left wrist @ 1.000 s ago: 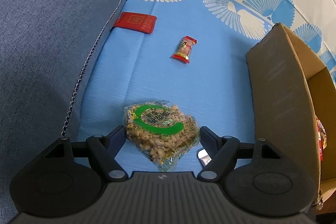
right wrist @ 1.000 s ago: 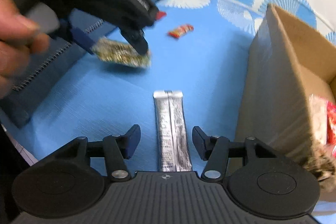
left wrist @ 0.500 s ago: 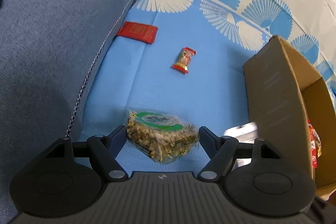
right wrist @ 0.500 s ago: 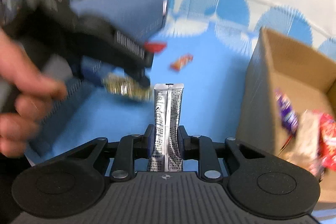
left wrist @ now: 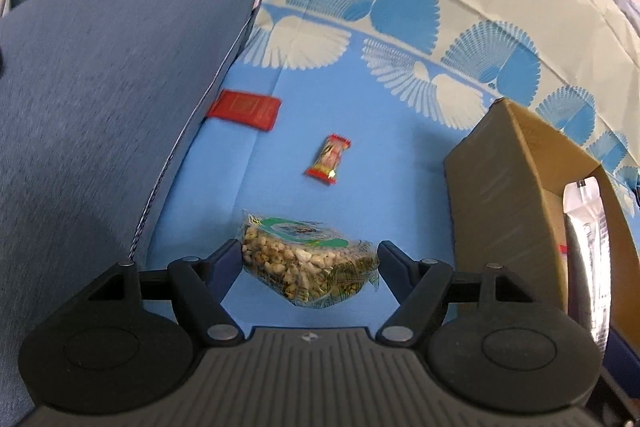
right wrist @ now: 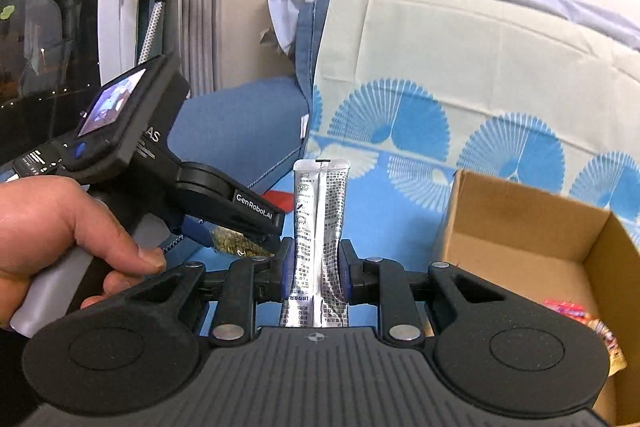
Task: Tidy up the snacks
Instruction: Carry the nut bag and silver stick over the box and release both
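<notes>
Since a second ago, the silver sachet (right wrist: 318, 239) has left the blue cover, where it lay flat between spread fingers, and now stands upright above it, clenched in the right gripper (right wrist: 316, 273). The bag of nuts (left wrist: 308, 261) has also come up off the cover, and it sits pinched between the fingers of the left gripper (left wrist: 310, 263).

From largest down: one blue sofa cushion (left wrist: 100, 87) on the left; one blue fan-patterned cover (left wrist: 360, 87); one open cardboard box (right wrist: 520, 239) on the right, holding a few wrapped snacks in its near corner, too cut off to count. Two snacks lie on the cover: one flat red packet (left wrist: 244, 109) touching the cushion's edge, and one small red candy (left wrist: 328, 159) well apart from it, between packet and box.
</notes>
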A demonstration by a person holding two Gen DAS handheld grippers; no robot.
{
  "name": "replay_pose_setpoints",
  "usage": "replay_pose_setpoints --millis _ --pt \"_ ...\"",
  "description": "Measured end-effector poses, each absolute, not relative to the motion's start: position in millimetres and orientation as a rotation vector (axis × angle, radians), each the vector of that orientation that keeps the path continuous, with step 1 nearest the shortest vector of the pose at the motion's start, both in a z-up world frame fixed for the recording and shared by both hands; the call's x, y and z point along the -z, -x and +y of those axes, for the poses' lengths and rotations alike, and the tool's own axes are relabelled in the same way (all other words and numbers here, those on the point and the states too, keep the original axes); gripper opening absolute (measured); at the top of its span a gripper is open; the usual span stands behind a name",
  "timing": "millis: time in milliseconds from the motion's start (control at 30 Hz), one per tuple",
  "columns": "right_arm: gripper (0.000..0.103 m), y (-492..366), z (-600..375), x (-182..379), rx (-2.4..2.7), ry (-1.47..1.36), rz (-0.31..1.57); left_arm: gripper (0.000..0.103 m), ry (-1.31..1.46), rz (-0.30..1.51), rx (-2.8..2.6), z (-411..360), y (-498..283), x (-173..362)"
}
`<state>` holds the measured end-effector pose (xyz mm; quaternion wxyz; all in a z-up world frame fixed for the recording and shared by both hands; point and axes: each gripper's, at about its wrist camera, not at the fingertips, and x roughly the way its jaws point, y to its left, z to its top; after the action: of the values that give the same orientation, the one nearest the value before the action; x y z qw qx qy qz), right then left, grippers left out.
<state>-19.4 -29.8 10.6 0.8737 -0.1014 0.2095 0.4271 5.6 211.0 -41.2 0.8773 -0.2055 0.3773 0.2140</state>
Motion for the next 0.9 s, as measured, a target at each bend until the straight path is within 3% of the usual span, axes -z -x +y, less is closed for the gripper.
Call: replay_pose_setpoints --millis 633,900 --pt "0.024 -39 -105 -20 -0.663 0.015 0.419 0.078 0.249 0.366 -0.222 117 -28 -14" --pt "0.024 -61 -142 -10 -0.432 -0.041 0.417 0.078 0.202 0.315 -0.056 60 -43 -18"
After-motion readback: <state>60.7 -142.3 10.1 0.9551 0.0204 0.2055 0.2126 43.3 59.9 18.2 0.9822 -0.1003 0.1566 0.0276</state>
